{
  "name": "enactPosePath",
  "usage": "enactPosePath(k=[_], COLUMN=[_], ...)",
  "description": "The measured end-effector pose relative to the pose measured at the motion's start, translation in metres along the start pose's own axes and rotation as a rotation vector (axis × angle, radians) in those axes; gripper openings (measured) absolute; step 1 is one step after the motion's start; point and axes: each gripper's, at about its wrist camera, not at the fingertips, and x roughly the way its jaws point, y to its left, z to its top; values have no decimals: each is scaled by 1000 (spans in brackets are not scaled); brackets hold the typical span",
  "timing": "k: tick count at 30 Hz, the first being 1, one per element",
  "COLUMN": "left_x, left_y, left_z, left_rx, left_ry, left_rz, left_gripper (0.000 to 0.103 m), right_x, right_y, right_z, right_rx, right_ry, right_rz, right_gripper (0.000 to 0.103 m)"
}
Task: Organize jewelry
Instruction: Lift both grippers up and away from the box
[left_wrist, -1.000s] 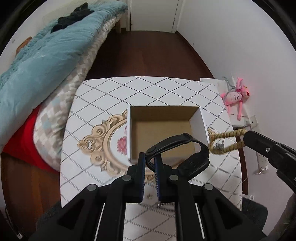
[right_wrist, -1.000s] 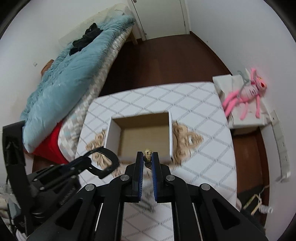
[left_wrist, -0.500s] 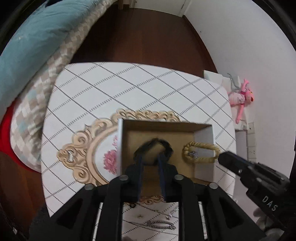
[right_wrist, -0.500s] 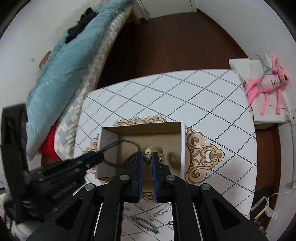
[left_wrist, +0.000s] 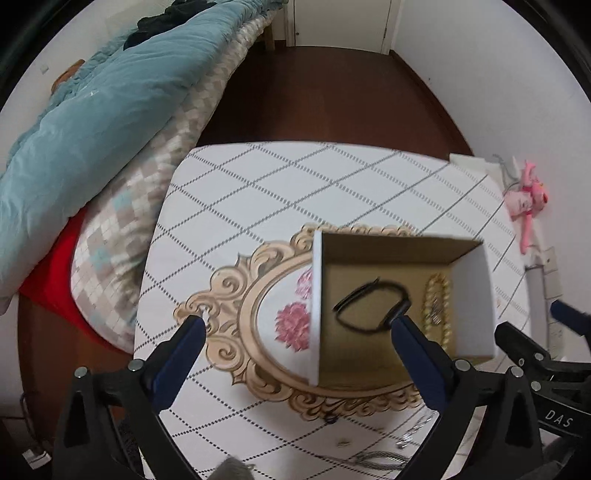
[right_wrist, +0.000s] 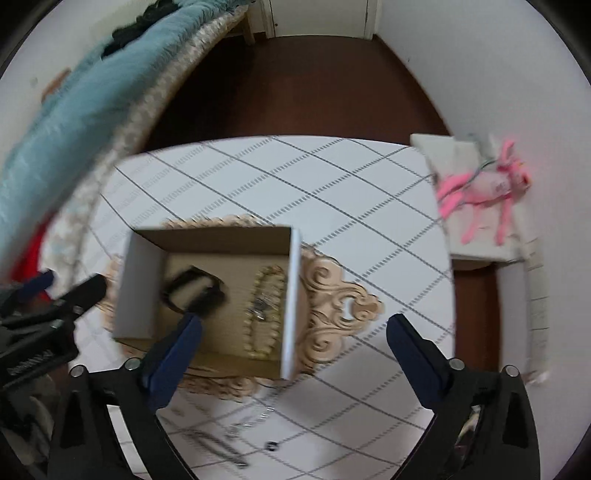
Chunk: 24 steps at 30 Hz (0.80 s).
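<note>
Both grippers are wide open now and hold nothing. A second ago each one was pinched shut on a piece of jewelry above the box.

The left gripper (left_wrist: 297, 323) has its two blue-tipped fingers spread far apart. One finger (left_wrist: 177, 354) is over the gold swirl picture on the table. The other finger's tip is in front of the box, down by the black band. Before, this gripper held the black band (left_wrist: 371, 304) up in the air. Now the band lies flat on the bottom of the cardboard box (left_wrist: 474, 295), on the left side.

The right gripper (right_wrist: 293, 321) is spread wide too. One finger tip is over the box near the band, and the other is out over the white table (right_wrist: 332, 177). Before, it pinched a gold bead chain. Now the gold chain (right_wrist: 264, 312) lies in the box (right_wrist: 291, 295) along the right wall, just beside the band (right_wrist: 192, 290) but not touching it. A small silver bit sits on the chain.

The box stands open on the table, on top of the gold swirl picture. It has not moved.

More small pieces lie on the table in front of the box: a silver chain (left_wrist: 373, 458), and a tiny dark ring (right_wrist: 271, 446).
</note>
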Motion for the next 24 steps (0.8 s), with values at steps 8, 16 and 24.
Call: enactPosePath(k=[8, 16, 24], left_x=[4, -25, -79], left_y=[1, -3, -6], left_z=[-16, -25, -39], left_rx=[-3, -1, 11], left_ry=[2, -64, -166], left_rz=[1, -2, 3], left_gripper=[103, 103, 103], right_x=[13, -15, -66], right_y=[2, 1, 1], right_z=[-20, -31, -49], right_rx=[10, 33, 48], right_ry=[-5, -78, -175], right_rz=[-53, -76, -94], right_gripper=[103, 103, 103])
